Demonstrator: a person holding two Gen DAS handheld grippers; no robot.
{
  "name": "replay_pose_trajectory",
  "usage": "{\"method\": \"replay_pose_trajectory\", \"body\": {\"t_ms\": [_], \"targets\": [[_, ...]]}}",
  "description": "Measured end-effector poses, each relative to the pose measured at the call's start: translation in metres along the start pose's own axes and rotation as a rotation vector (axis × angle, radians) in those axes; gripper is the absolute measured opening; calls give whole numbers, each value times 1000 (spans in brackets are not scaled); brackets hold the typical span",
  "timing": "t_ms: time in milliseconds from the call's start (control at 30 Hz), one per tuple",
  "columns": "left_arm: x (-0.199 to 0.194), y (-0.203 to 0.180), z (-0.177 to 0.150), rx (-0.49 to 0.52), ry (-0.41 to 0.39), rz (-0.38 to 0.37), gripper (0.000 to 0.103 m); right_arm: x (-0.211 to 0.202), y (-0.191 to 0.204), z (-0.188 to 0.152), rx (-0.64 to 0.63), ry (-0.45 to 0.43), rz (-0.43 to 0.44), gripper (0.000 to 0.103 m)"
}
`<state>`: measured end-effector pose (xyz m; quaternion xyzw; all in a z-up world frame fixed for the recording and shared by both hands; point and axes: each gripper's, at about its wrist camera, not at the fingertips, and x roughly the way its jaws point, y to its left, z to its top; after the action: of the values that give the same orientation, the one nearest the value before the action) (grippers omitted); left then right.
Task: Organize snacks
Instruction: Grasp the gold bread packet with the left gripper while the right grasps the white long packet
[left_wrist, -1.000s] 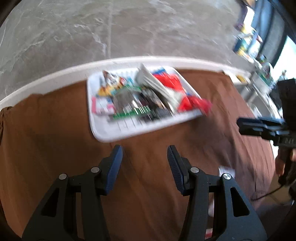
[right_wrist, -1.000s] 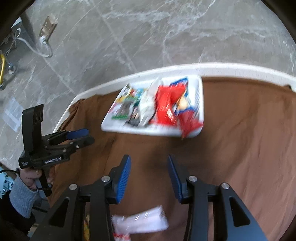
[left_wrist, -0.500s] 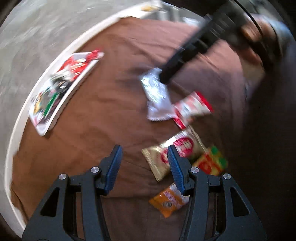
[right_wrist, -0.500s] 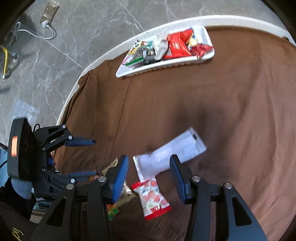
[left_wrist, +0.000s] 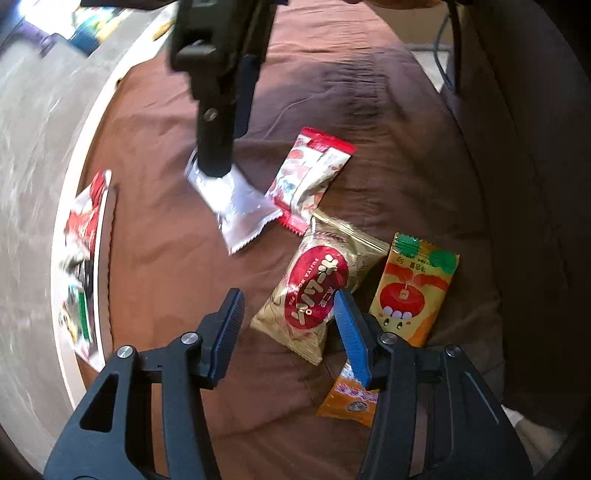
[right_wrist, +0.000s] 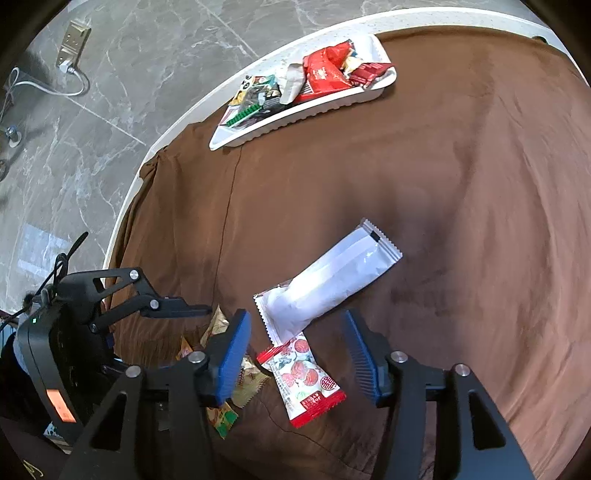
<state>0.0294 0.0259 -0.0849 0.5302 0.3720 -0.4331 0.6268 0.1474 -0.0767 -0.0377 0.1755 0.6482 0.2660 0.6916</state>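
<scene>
Snacks (left_wrist: 310, 295) now closer, right gripper (right_wrist: 297, 350) opening

Home-like room: brown-clothed table (right_wrist: 461, 155), grey marble floor (right_wrist: 122, 74) (wall socket nearby).

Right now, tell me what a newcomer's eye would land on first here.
A loose cluster of bright snack packets on the brown cloth: a long white packet under the right gripper, whose jaws are opening, and a gold packet with a red oval below the open left gripper. At the far table edge sits a white tray already piled with snacks.
</scene>
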Motion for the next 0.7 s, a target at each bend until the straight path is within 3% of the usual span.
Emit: {"method": "replay_pose_trajectory", "body": {"t_ms": [133, 367, 500, 700], "targets": [[3, 2, 7, 54, 0, -13, 60, 2, 0, -1, 10, -1, -11, 58], [14, 0, 18, 98, -10, -69, 61, 9, 2, 3, 11, -5, -56, 60], [18, 9, 20, 7, -10, -135, 62, 17, 6, 9, -9, 2, -94, 63], [18, 15, 17, -89, -23, -166, 62, 37, 17, 18, -78, 33, -163, 64]]}}
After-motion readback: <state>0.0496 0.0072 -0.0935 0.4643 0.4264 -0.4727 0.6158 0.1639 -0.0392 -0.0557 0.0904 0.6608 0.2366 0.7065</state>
